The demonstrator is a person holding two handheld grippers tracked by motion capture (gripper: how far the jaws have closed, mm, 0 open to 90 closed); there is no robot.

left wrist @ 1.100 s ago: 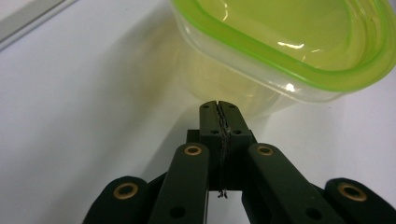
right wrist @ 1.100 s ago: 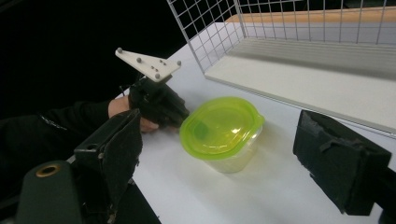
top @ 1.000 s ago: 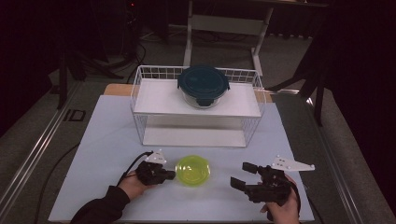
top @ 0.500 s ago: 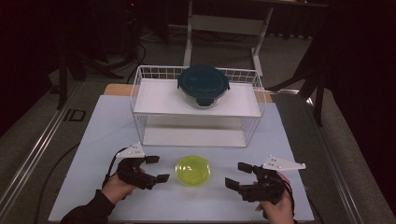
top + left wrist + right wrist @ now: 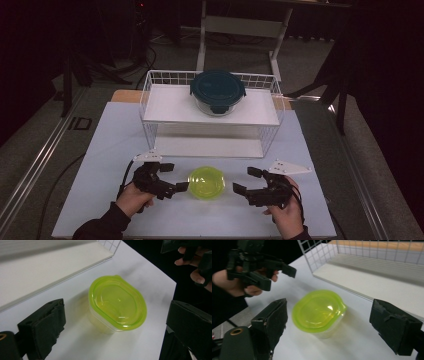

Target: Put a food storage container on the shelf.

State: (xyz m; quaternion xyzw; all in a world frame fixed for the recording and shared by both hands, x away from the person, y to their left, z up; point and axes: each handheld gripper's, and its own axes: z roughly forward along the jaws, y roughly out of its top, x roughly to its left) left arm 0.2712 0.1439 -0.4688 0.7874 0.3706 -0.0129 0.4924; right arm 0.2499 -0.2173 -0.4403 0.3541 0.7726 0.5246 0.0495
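Green-lidded container [image 5: 206, 182] sits between our left gripper [image 5: 172, 177] and right gripper [image 5: 245, 181], both spread apart; an uneven squeeze could probably tip it.

A white wire rack [image 5: 150, 95] is standing at the far side of the worktop [image 5: 105, 145], on a pale sheet. A glass bowl [image 5: 218, 92] with a dark teal lid is sitting on its upper shelf, near the middle. A metal stand [image 5: 240, 25] is standing behind the worktop in the dark.
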